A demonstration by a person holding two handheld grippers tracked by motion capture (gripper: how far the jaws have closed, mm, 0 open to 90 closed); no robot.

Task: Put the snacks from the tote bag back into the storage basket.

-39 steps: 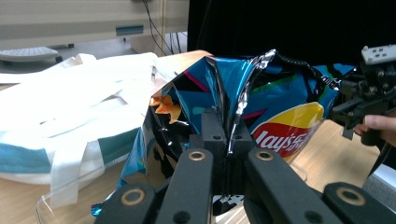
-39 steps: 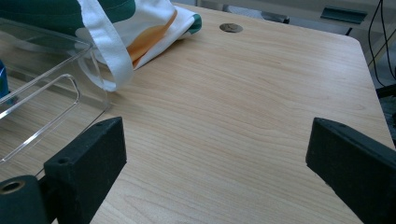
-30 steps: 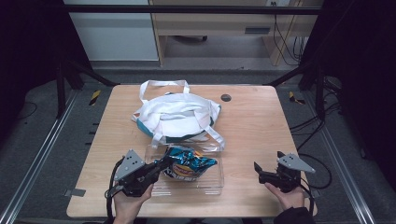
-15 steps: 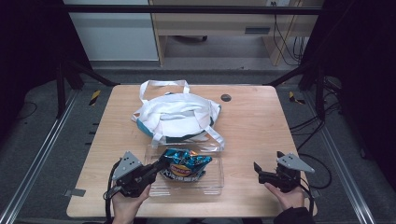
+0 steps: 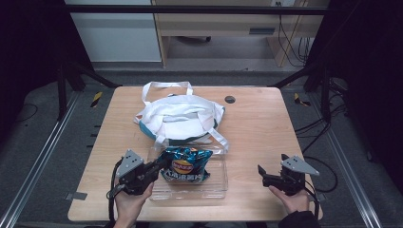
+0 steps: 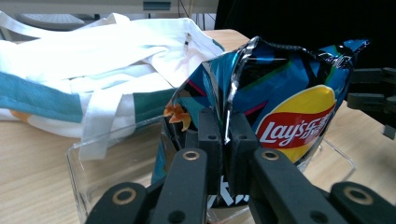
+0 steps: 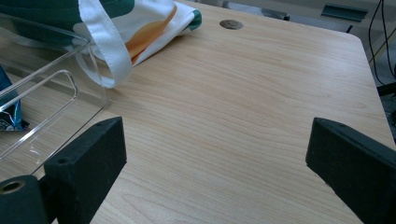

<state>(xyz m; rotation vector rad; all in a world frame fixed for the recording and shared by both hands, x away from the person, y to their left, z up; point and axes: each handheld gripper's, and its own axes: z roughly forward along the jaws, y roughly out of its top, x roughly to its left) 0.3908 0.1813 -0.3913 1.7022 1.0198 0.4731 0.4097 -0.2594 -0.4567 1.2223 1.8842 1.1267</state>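
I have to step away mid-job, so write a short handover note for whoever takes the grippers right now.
Left gripper: shut on the chip bag, pinching its crimped edge; the bag is in or just above the clear tray, contact with the bottom not clear.
Right gripper: open, holding nothing, over bare table to the right of the tray.
Tote bag: lying slumped behind the tray, one strap draped over the tray's rim.
Done: bag gripped.
Left, as it looks: lift the bag clear and probably move it to the tote; the right gripper may need to open the tote.

Left gripper (image 5: 159, 166) fingers pinched together; right gripper (image 5: 262, 172) fingers spread wide.
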